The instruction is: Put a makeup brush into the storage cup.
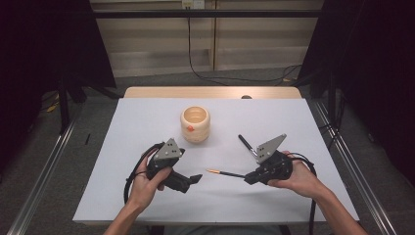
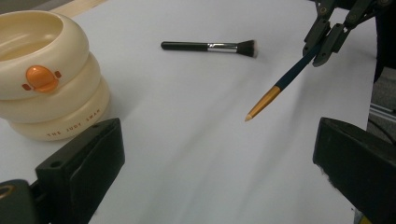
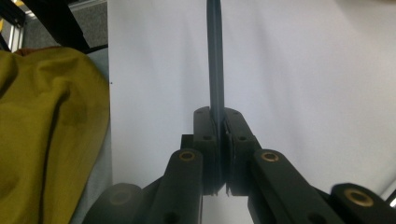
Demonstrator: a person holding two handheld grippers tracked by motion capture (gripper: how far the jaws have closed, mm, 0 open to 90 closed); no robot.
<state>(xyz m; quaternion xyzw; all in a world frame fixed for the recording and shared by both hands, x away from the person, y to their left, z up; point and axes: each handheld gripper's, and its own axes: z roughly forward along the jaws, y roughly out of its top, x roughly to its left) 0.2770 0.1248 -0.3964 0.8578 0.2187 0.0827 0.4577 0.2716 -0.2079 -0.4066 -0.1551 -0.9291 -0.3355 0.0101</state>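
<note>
A thin dark blue pencil-like stick [image 1: 222, 172] with a gold tip is held level above the white table, its tip toward my left gripper. My right gripper [image 1: 249, 177] is shut on its dark end; the right gripper view has the jaws pressed on the shaft [image 3: 215, 56]. My left gripper [image 1: 193, 180] is open and empty, its wide-apart jaws facing the stick [image 2: 280, 84] from a short way off. A cream ringed pot [image 1: 195, 125] with an orange mark stands behind the left gripper. A black makeup brush [image 1: 247, 145] lies on the table behind the right gripper [image 2: 329, 32].
The white table top [image 1: 147, 196] ends in a wooden strip at the far edge. Metal rails run along the floor on both sides, and cables trail behind. An olive-yellow cloth [image 3: 46, 130] shows at the left of the right gripper view.
</note>
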